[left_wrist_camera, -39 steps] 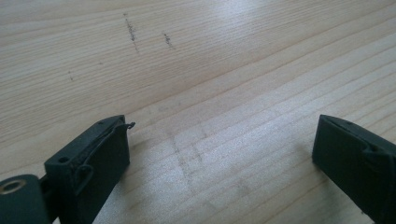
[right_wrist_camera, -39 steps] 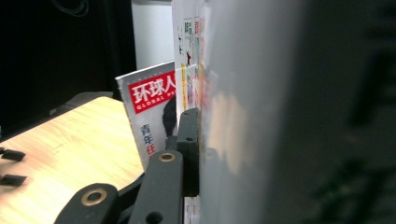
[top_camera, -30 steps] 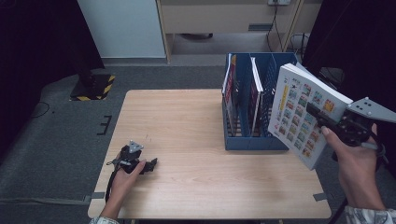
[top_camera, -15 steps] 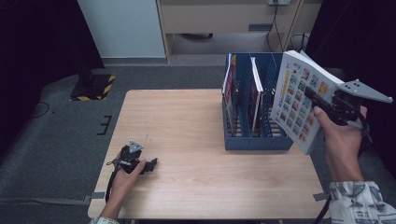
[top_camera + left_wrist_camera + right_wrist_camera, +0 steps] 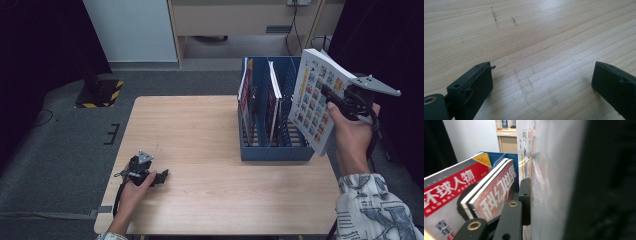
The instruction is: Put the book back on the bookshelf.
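A thick white book (image 5: 316, 100) with a grid of small coloured pictures on its cover hangs tilted in the air at the right end of the blue file rack (image 5: 272, 150). My right gripper (image 5: 334, 100) is shut on it, one jaw pressed flat against the cover (image 5: 549, 195). The rack on the table's right side holds red-and-white magazines (image 5: 246, 97) upright; in the right gripper view they (image 5: 491, 195) stand just left of the held book. My left gripper (image 5: 162, 176) rests on the table's near left, open, with bare wood between its fingers (image 5: 474, 85).
The wooden table (image 5: 190, 135) has free surface across its left and middle. A white cabinet (image 5: 132, 30) and a wooden shelf unit (image 5: 240, 20) stand beyond the far edge. A black-and-yellow striped base (image 5: 100, 92) sits on the grey floor at left.
My right hand has carried the book away from me and leftwards, from beyond the rack's near right corner to its right end. The left gripper has stayed put.
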